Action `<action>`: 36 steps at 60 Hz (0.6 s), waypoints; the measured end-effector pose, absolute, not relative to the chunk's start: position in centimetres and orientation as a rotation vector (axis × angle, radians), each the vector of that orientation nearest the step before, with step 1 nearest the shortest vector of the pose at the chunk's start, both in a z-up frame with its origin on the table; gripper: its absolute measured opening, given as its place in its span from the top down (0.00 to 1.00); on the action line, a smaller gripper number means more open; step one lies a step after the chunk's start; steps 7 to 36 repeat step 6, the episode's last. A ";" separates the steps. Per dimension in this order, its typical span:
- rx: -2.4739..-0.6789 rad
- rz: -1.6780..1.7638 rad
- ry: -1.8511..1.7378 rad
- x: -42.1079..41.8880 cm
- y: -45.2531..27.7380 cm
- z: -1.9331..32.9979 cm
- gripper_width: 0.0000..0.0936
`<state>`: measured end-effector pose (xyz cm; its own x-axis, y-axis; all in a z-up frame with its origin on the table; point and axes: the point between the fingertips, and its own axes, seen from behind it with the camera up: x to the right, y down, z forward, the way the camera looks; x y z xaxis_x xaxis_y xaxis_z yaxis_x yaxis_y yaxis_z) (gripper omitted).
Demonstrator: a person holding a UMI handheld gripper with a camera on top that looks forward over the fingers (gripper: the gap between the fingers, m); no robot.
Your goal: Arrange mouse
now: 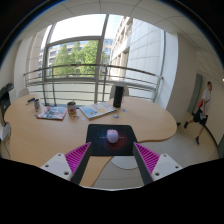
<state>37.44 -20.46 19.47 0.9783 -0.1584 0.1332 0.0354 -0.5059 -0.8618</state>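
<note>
Beyond the fingers, a pale wooden table with a rounded edge stretches toward large windows and a balcony railing. The gripper is spread wide, holding nothing. A small light mouse sits on a dark mat just ahead, between the fingers. A person stands off to the right.

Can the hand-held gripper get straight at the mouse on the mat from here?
Probably yes. The mouse sits on the dark mat just ahead of the open hand-held gripper, roughly centred between its fingers, and nothing lies between them on the table.
</note>
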 end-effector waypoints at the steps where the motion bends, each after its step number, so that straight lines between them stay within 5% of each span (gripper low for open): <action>1: -2.091 -0.234 0.089 37.4 -20.6 19.6 0.09; 36: -2.096 -0.241 0.077 37.5 -20.6 19.6 0.10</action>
